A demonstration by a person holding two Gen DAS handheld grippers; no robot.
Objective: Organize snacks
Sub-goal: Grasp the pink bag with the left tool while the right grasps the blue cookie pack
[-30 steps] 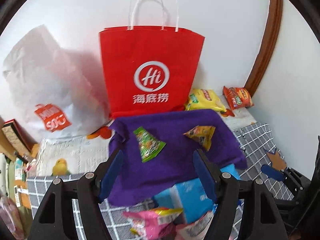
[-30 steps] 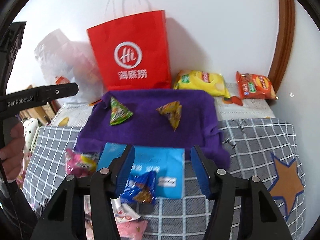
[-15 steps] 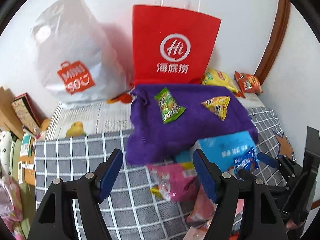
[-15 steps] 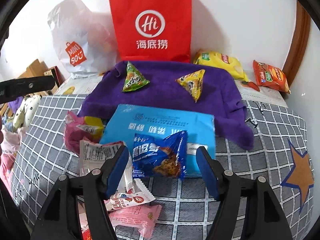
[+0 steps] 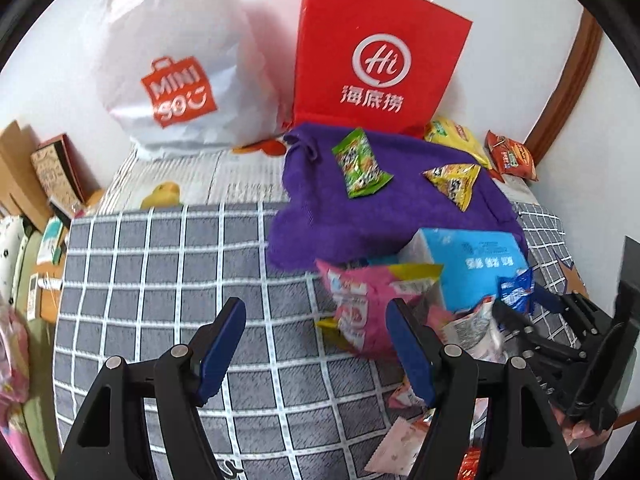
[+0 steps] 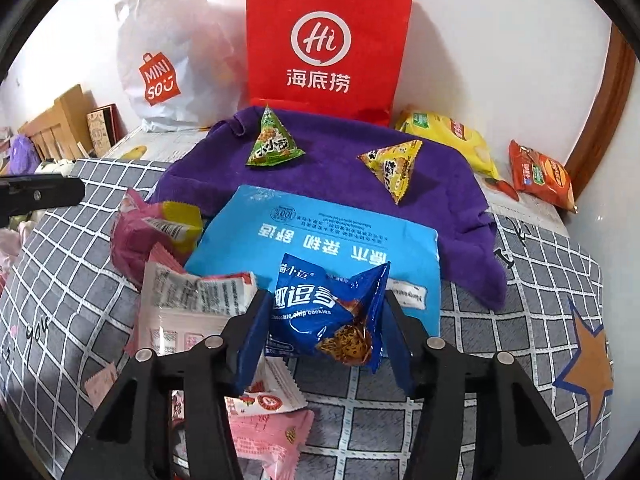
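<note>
Already two snacks lie on the purple cloth (image 6: pixel 320 184); right gripper (image 6: pixel 324 320) clamps blue cookie packet (image 6: pixel 324 312), left gripper (image 5: pixel 316 344) open; pile remains.

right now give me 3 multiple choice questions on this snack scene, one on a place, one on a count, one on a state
1. Where does the green triangular snack lie?
A. on the purple towel
B. inside the red bag
C. on the blue tissue pack

2. How many triangular snack packs lie on the purple towel?
A. one
B. two
C. four

3. What are the right tongs doing?
A. hanging open over bare cloth
B. closed on the blue cookie packet
C. gripping the yellow chip bag

Answers:
1. A, it rests on the towel in front of the red bag.
2. B, the green one and the yellow triangular snack.
3. B, both fingers press the packet's sides; the left tongs are open and empty.
</note>
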